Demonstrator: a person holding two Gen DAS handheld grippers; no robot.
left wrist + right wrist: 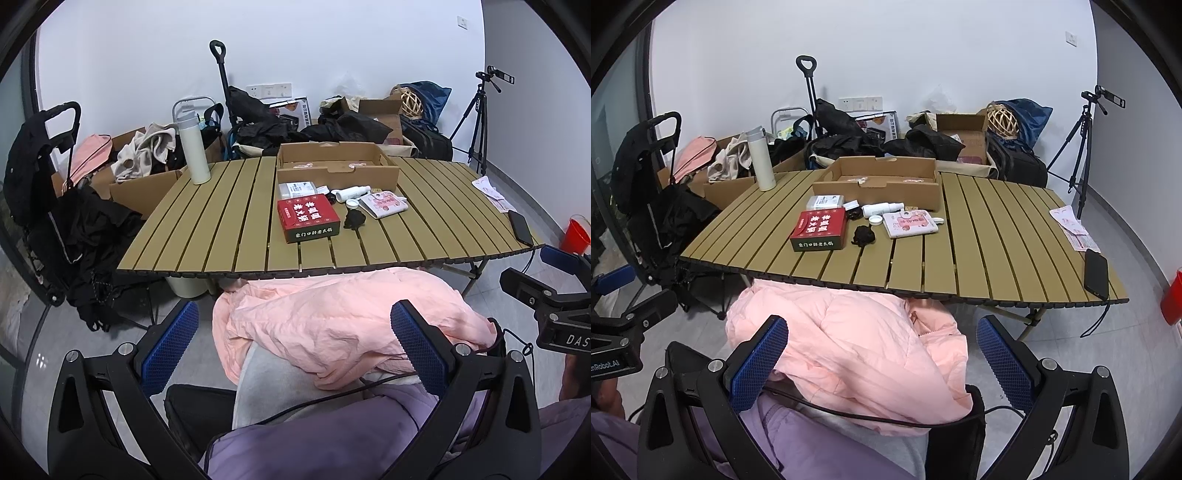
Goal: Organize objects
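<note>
Both tools held low before the slatted desk, over a pink jacket on the person's lap. Left tool and right tool: jaws wide, empty. On the desk: red box, white bottle, pink pouch, a small black item, possibly a hair tie, all before an open carton. Thermos at the far left; phone at the right edge.
</note>
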